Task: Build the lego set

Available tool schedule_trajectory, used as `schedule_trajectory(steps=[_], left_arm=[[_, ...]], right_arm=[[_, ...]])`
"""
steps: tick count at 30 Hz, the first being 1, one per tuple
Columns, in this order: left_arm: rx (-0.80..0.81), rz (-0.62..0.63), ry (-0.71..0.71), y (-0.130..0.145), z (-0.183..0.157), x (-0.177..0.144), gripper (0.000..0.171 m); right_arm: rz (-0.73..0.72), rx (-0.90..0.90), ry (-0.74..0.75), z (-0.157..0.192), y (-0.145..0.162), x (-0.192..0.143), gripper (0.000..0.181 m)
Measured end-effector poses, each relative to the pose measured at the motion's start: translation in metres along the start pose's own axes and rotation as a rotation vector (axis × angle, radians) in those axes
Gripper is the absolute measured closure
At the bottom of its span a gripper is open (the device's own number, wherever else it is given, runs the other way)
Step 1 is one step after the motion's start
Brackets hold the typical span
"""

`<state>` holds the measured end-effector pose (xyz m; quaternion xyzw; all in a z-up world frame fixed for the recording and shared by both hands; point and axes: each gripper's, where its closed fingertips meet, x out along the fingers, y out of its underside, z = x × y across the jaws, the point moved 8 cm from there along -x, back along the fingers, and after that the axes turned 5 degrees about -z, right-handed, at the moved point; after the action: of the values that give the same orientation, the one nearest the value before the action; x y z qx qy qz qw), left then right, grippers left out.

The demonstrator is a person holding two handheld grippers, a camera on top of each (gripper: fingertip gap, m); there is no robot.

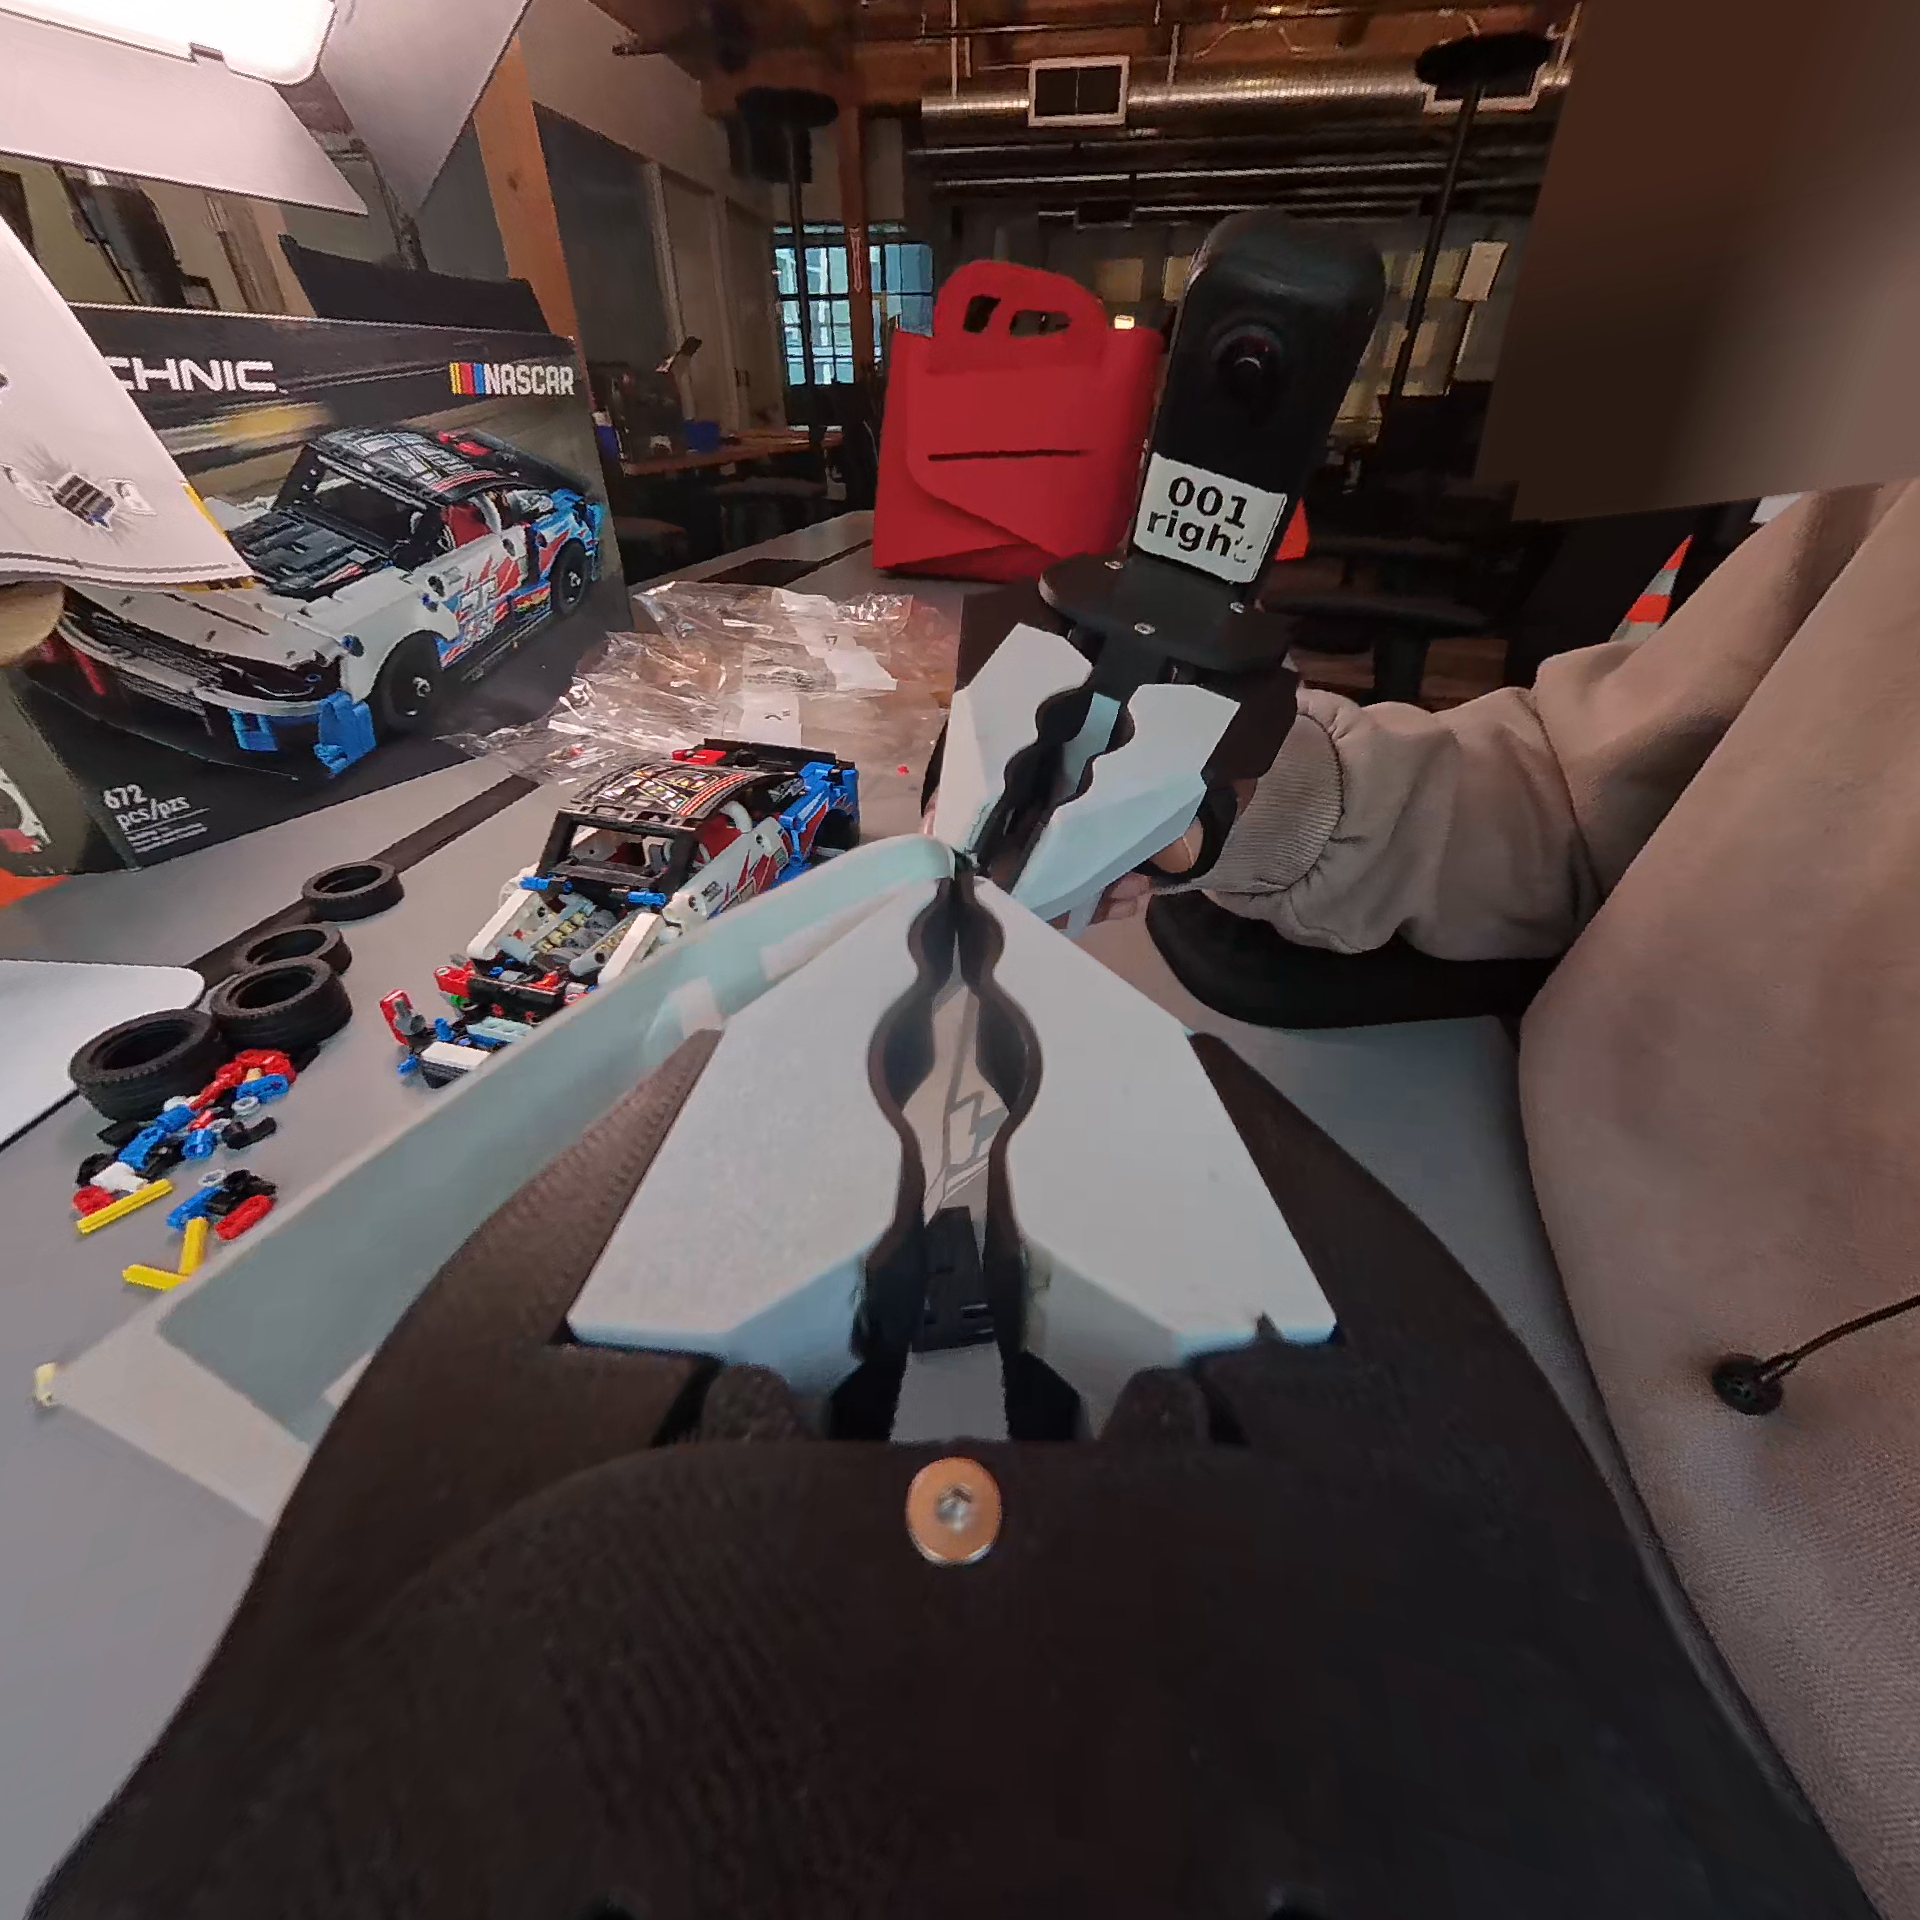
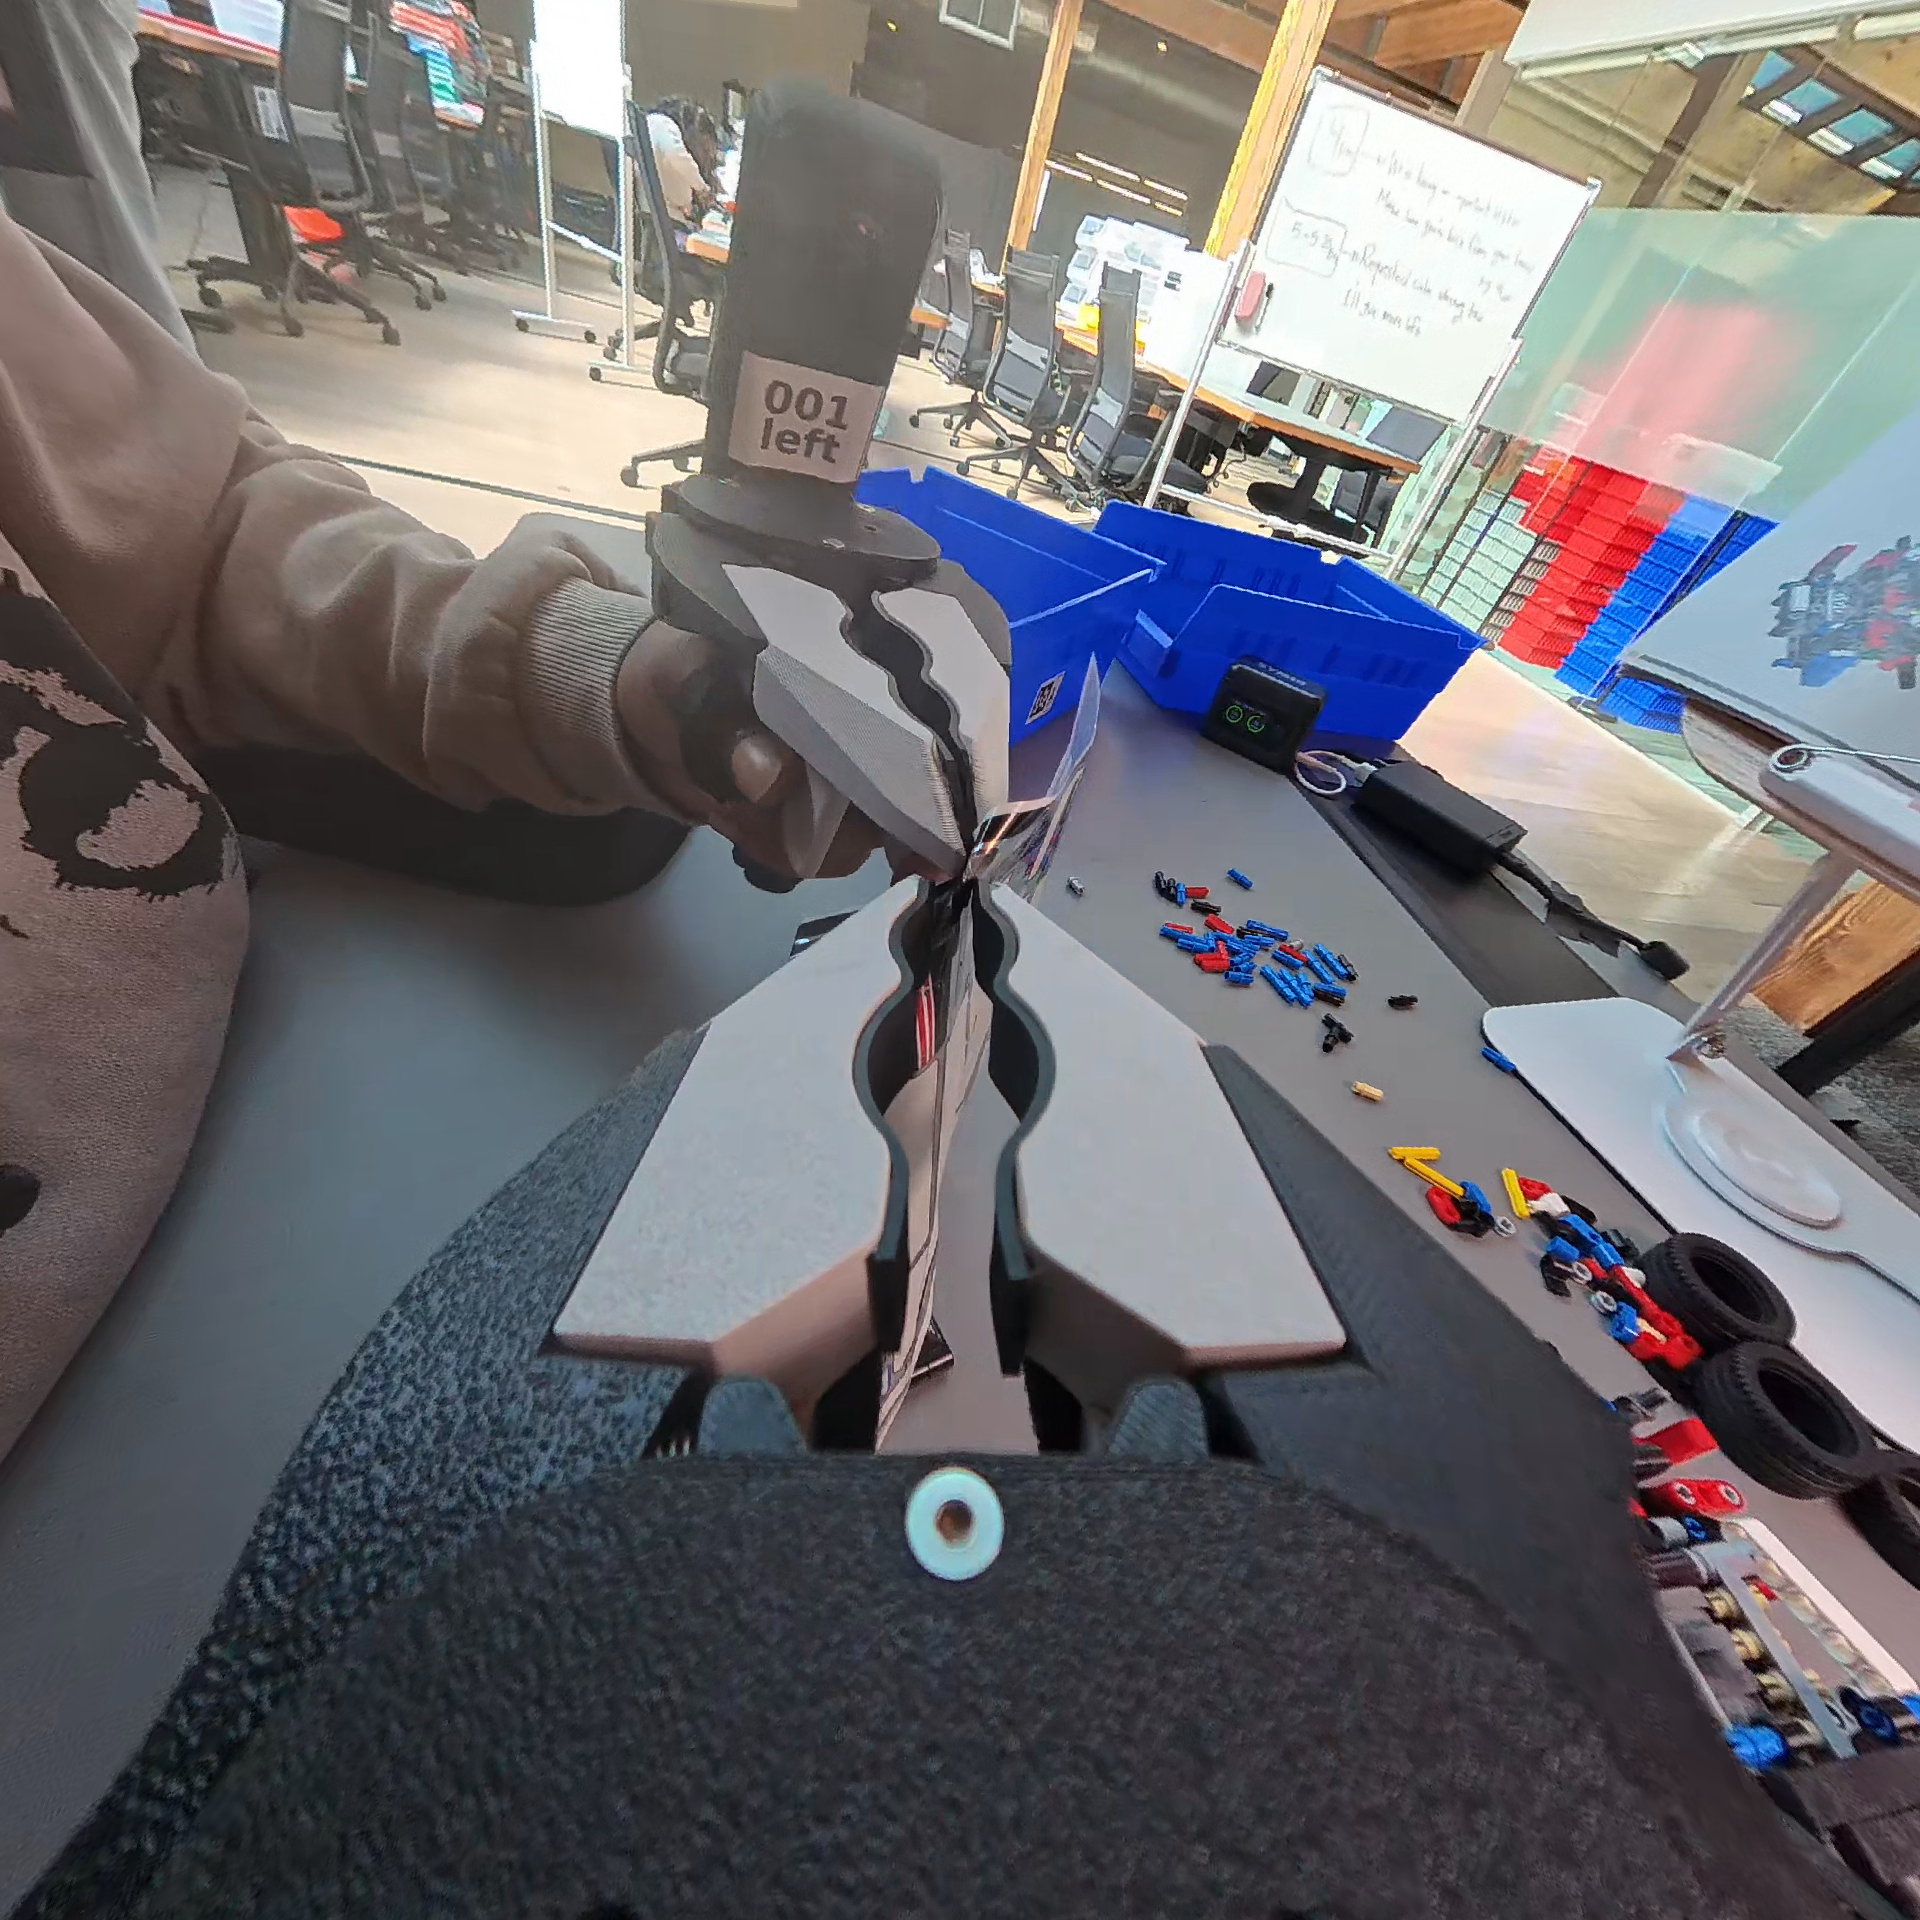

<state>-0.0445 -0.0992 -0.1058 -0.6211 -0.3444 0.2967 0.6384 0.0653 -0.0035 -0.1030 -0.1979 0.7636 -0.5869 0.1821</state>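
You hold both tools tip to tip above the counter (image 1: 1351, 1091); left tool (image 1: 951, 883) and right tool (image 2: 951, 894) are each pinched closed on the same thin printed sheet (image 2: 940, 1049), likely a sticker sheet, so one steadies it while the other peels, I judge. The half-built car (image 1: 665, 883) sits on the counter to the left, well apart, beside loose tyres (image 1: 281, 1003) and small parts (image 1: 197, 1132), with the set box (image 1: 312, 582) behind for reference

open-plan office: rows of desk chairs (image 2: 1039, 343), a whiteboard (image 2: 1403, 239)
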Motion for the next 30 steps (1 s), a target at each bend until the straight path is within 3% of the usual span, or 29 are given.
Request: schedule_trajectory(steps=[7, 13, 30], left_arm=[[0.273, 0.064, -0.073, -0.006, -0.012, 0.003, 0.171], [0.384, 0.043, -0.098, -0.017, -0.018, 0.002, 0.171], [0.520, 0.103, -0.114, -0.016, -0.025, 0.004, 0.171]], right_arm=[[0.018, 0.029, -0.027, -0.002, -0.003, -0.002, 0.181], [-0.055, 0.137, -0.063, -0.005, -0.013, -0.003, 0.180], [-0.066, 0.172, -0.073, -0.008, -0.016, -0.008, 0.180]])
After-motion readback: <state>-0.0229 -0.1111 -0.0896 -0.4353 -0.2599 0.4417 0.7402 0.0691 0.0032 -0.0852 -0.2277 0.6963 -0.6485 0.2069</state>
